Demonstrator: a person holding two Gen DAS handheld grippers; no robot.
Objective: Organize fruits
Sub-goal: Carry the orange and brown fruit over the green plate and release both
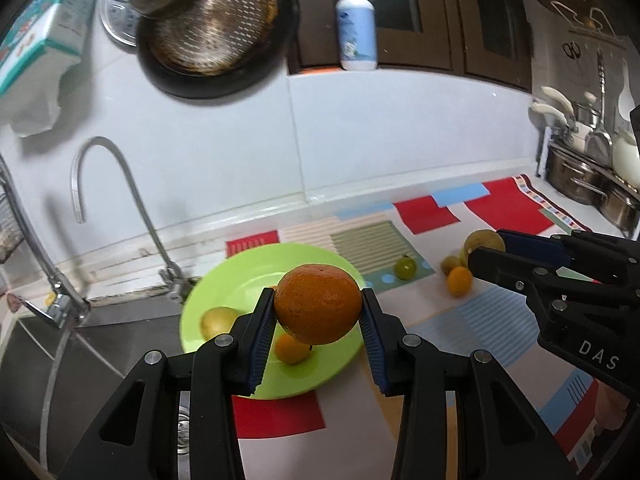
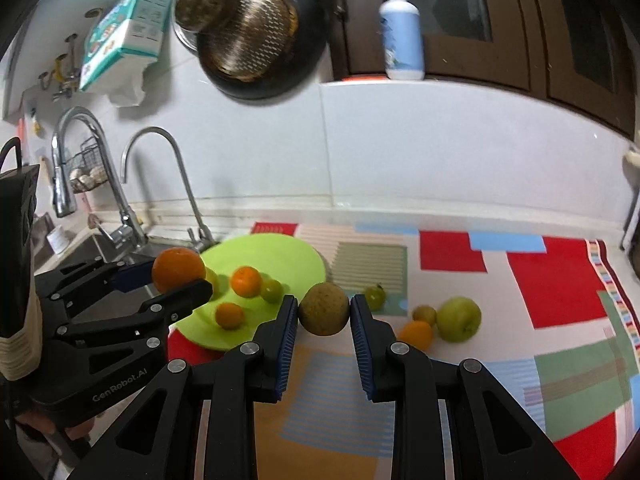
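My left gripper [image 1: 318, 303] is shut on a large orange [image 1: 318, 304] and holds it above the green plate [image 1: 240, 280]; the orange also shows in the right wrist view [image 2: 178, 270]. The plate [image 2: 288, 256] holds a yellow-green fruit [image 1: 218, 321], small oranges [image 2: 246, 281] [image 2: 229, 315] and a small green fruit [image 2: 272, 290]. My right gripper [image 2: 324, 310] is shut on a round brownish-yellow fruit [image 2: 324, 309], above the mat. On the mat lie a green apple [image 2: 458, 319], a small orange [image 2: 416, 335], a small brownish fruit [image 2: 424, 313] and a small green fruit [image 2: 375, 296].
A colourful patterned mat [image 2: 500, 280] covers the counter. The sink [image 1: 48, 360] with two taps [image 1: 120, 200] lies left of the plate. A pan [image 2: 260, 32] hangs on the wall, a soap bottle [image 2: 402, 28] stands on the ledge, and pots [image 1: 588, 184] stand at far right.
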